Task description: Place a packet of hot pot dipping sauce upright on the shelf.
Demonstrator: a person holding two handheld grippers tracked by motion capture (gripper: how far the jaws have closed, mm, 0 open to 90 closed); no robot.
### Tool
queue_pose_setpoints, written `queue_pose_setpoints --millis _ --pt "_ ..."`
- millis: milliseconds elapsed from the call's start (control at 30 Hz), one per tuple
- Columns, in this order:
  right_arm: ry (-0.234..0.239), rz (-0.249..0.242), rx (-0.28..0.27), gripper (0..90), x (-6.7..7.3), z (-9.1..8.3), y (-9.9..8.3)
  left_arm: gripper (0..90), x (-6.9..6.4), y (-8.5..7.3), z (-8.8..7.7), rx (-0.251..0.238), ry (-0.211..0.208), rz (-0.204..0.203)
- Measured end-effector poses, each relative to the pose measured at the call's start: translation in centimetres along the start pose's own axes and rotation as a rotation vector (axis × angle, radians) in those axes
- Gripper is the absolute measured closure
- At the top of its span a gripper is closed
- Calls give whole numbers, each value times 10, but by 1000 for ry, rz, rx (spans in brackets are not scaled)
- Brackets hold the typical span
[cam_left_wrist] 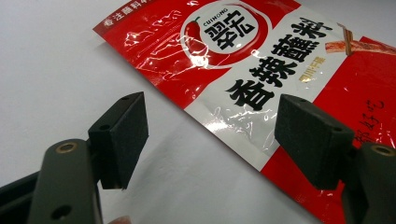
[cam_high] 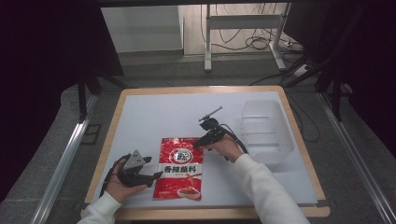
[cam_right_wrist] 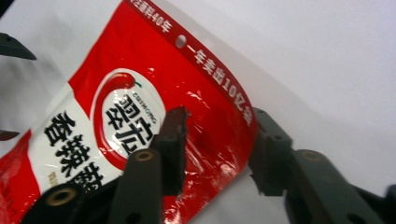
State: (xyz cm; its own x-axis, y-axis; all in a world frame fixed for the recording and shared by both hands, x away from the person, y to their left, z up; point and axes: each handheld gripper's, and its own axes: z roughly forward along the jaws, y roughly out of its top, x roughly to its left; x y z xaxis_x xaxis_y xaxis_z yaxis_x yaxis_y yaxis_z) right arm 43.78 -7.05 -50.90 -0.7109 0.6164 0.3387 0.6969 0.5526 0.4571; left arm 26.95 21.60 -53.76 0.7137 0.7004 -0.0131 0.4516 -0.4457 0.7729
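A red and white sauce packet point(cam_high: 180, 168) lies flat on the white mat point(cam_high: 154, 112) near the table's front edge. My left gripper point(cam_high: 154, 167) is at the packet's left edge, held low in the person's hand. In the left gripper view the left gripper point(cam_left_wrist: 210, 135) is open, its pads wide apart with the packet point(cam_left_wrist: 243, 51) just ahead of them. My right gripper point(cam_high: 198, 143) is at the packet's top right corner. In the right gripper view the right gripper point(cam_right_wrist: 217, 149) is open, and that corner of the packet point(cam_right_wrist: 140, 93) lies between the two jaws.
A clear plastic container point(cam_high: 264, 128) stands on the right side of the mat. The wooden table edge point(cam_high: 299, 135) frames the mat. Beyond the table are a white desk frame point(cam_high: 243, 28) and loose cables on the floor.
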Motion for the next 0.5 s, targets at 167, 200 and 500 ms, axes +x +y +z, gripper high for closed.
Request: queue_pose_setpoints --millis 167,200,500 --pt "-24 -15 -8 772 -1 1 -2 254 -1 0 1 -1 -3 -2" --pt "-26 -21 -11 804 -1 1 -2 254 -1 0 1 -1 -4 -2" --pt "-32 -124 -43 891 9 -9 -3 254 0 0 1 2 -4 3"
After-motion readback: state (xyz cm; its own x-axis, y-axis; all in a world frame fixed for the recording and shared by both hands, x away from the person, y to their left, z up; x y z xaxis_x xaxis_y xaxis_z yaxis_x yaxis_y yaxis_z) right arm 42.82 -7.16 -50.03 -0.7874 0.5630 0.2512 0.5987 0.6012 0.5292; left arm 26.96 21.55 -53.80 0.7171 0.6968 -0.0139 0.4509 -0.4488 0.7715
